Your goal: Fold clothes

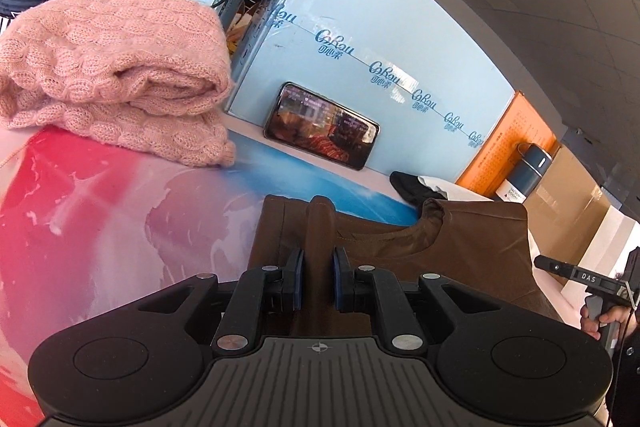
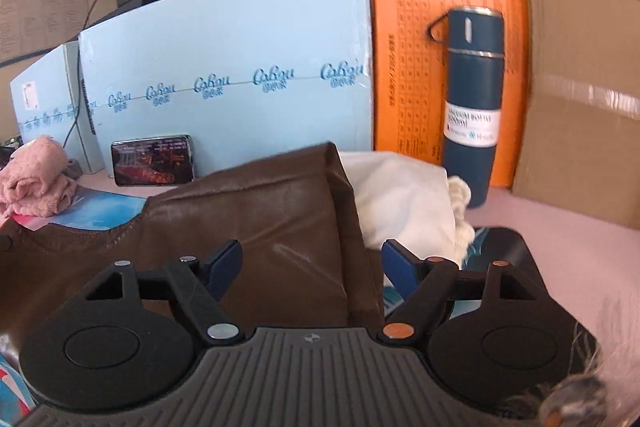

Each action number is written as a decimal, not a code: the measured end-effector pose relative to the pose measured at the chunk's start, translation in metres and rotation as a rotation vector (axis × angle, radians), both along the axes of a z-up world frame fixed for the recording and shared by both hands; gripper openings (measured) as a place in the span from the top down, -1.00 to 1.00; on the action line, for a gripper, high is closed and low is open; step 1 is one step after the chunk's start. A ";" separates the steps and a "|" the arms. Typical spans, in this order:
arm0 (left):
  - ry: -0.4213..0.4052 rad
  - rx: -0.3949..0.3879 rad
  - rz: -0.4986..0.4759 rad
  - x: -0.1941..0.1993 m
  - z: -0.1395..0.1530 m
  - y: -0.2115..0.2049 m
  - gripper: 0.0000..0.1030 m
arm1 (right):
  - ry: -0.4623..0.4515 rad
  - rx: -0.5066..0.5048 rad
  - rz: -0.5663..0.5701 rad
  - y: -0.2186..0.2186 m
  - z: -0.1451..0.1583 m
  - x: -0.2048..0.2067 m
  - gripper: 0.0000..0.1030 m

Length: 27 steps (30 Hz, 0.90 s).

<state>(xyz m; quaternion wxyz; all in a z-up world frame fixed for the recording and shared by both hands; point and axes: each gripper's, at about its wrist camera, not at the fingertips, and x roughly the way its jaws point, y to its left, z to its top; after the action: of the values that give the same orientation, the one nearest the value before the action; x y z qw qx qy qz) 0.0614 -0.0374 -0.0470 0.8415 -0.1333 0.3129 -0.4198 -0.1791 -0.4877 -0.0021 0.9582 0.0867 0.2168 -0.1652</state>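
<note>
Left wrist view shows the left gripper [image 1: 318,277] pinching a raised fold of the brown garment [image 1: 460,247] on the table [image 1: 120,227], while the right gripper [image 2: 312,263] is wide open over the same garment, holding nothing, the folded pink sweater [image 1: 112,67] lying apart

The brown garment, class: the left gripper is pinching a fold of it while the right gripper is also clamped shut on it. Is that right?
Not quite. The left gripper is indeed shut on a ridge of the brown garment, but the right gripper is open: the right wrist view shows its jaws spread wide, with the garment's edge lying between them, ungripped.
</note>
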 end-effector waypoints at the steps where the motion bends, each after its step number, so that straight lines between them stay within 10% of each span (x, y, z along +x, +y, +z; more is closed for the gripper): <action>1: 0.008 0.003 0.004 0.001 -0.001 0.000 0.74 | 0.008 0.008 -0.009 0.000 -0.005 0.001 -0.46; 8: 0.029 0.005 0.009 0.004 -0.003 -0.001 0.74 | -0.046 0.141 -0.034 -0.016 -0.018 -0.006 -0.40; 20: 0.028 0.004 0.005 0.004 -0.004 -0.001 0.74 | 0.115 -0.012 0.171 0.019 -0.015 -0.021 -0.34; 27: 0.022 -0.004 0.001 0.003 -0.004 -0.001 0.74 | 0.063 -0.063 0.039 0.001 -0.013 -0.007 -0.39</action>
<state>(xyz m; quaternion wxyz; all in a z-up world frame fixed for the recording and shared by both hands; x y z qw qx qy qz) 0.0646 -0.0382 -0.0508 0.8380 -0.1398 0.3212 -0.4184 -0.1860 -0.4870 -0.0154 0.9562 0.0472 0.2433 -0.1560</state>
